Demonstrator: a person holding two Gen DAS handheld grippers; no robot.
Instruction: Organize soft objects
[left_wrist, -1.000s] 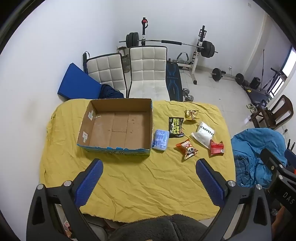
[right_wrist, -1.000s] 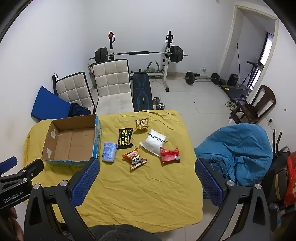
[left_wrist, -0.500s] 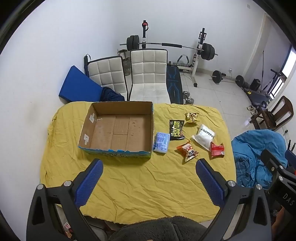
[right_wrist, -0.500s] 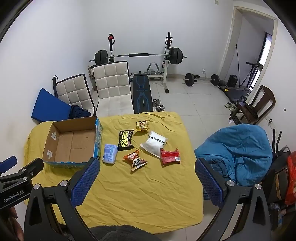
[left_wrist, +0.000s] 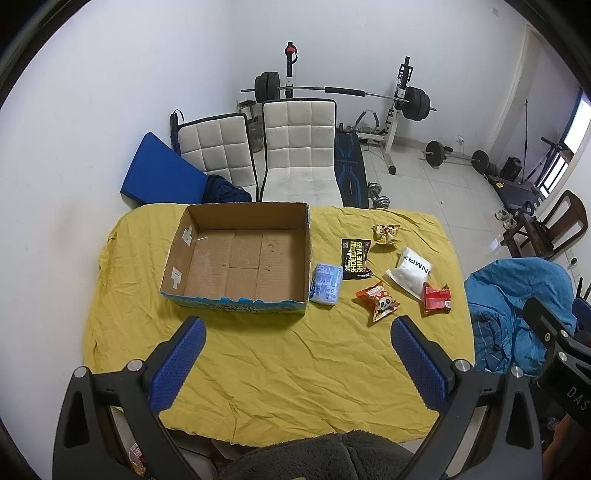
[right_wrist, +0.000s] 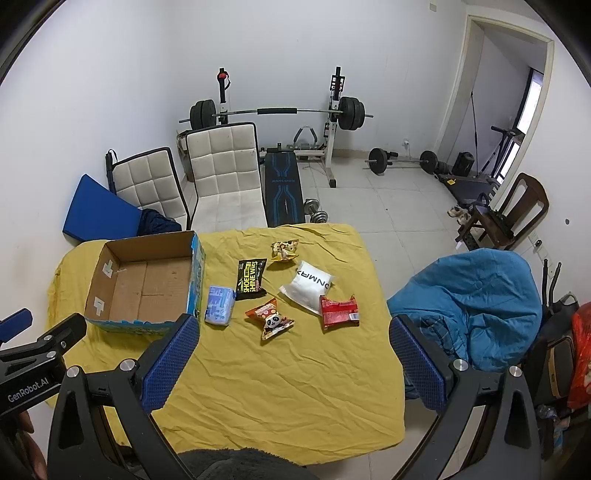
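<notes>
Meanwhile both grippers, left (left_wrist: 295, 354) and right (right_wrist: 293, 352), stay wide and empty while pulling back higher over the table (left_wrist: 280, 369). Six packets (left_wrist: 378, 305) lie untouched beside the empty box (left_wrist: 240, 258); sorting hasn't begun.

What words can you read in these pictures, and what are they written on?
"SHOE SHINE WIPES" on the black packet.
"GenRobot.AI" on the left gripper.
"DAS", cut off at the picture's edge, on the right gripper.
White pouch: big upside-down letters, not surely readable.
Blue pack, panda snack, red packet, yellow snack: print too small to read.
</notes>
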